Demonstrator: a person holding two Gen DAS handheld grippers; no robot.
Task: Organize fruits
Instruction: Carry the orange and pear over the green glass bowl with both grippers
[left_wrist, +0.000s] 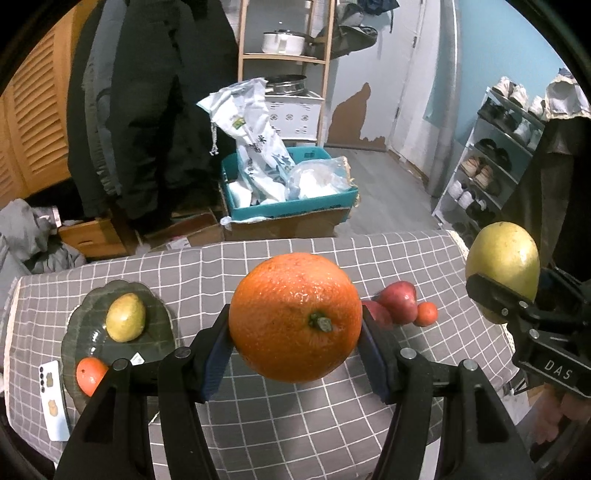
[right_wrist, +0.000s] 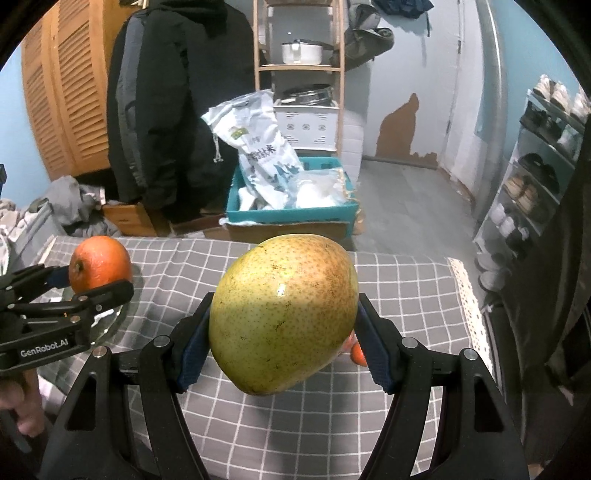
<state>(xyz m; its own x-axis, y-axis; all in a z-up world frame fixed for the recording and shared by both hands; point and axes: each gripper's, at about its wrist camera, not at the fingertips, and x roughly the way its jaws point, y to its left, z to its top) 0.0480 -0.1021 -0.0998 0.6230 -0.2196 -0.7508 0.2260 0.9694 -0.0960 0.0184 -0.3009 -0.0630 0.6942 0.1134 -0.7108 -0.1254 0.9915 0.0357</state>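
Clamped between the blue pads of the left gripper (left_wrist: 295, 332): a large orange (left_wrist: 295, 316), held across its widest part, stem facing the camera; likely firm, fairly heavy, pebbled enough not to slip. Same squeeze in the right gripper (right_wrist: 283, 341) on a speckled pear (right_wrist: 282, 314), smoother, bruisable, best taken at the belly. Both tilted downward, raised above the checked cloth (left_wrist: 258, 424). Beyond the left jaws, leftward: glass plate (left_wrist: 162, 332) holding another pear (left_wrist: 125, 322) and small orange (left_wrist: 90, 374). Rightward: red fruits (left_wrist: 400, 301).
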